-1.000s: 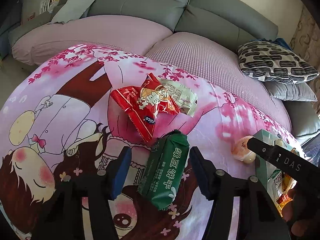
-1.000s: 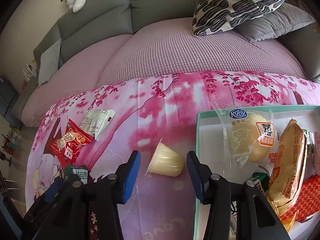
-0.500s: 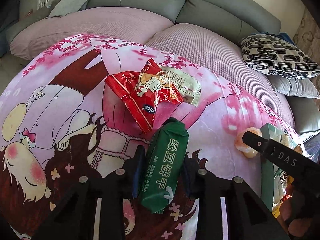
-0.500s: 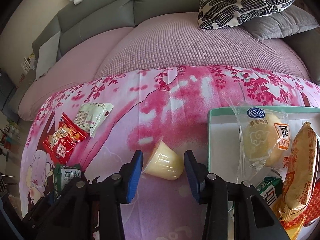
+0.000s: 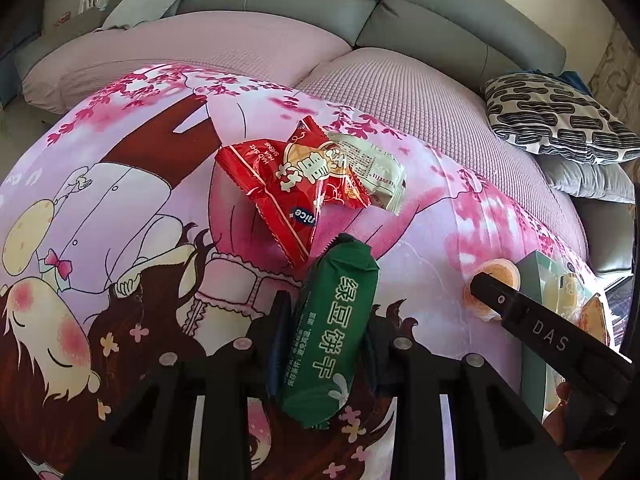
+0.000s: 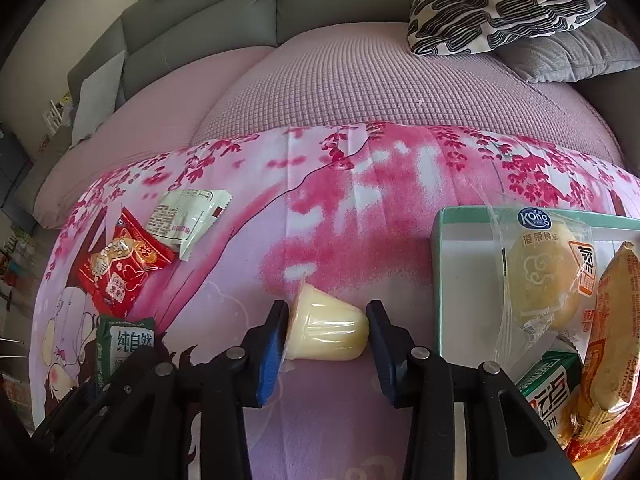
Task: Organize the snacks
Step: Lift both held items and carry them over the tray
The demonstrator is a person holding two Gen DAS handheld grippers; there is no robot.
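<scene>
Now, left gripper (image 5: 324,340) clamped on glossy green biscuit pack (image 5: 334,328), right gripper (image 6: 328,330) on pale-yellow jelly cup (image 6: 330,332).

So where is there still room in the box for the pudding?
The box has bare white floor at its near-left corner, between its left wall and the bagged bun. Its right side is crowded with the orange packet and green carton.

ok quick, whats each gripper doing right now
Left gripper: shut on the green biscuit pack.
Right gripper: shut on the yellow jelly cup.
</scene>
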